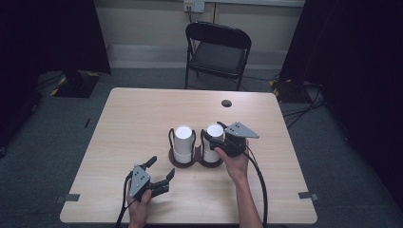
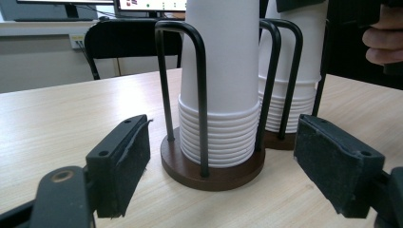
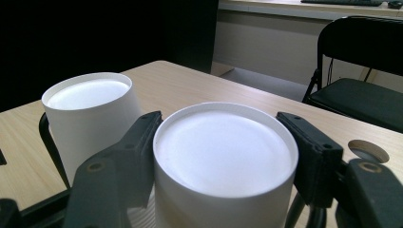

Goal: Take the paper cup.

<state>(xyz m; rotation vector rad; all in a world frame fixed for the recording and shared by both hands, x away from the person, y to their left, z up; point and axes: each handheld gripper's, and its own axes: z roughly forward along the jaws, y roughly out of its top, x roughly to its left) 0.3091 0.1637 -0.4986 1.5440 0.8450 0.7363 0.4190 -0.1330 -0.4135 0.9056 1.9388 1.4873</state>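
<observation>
Right hand-held gripper (image 3: 223, 156) around white cup stack (image 3: 223, 161); pale wooden table (image 1: 138, 118), black folding chair (image 1: 216, 50) behind.

My high view looking forward and down on the table (image 1: 142, 114), chair (image 1: 218, 47) at 12 o'clock, left gripper view low and near the cup stacks (image 2: 228, 85), right gripper view close above them, all three sharing these stacks
</observation>
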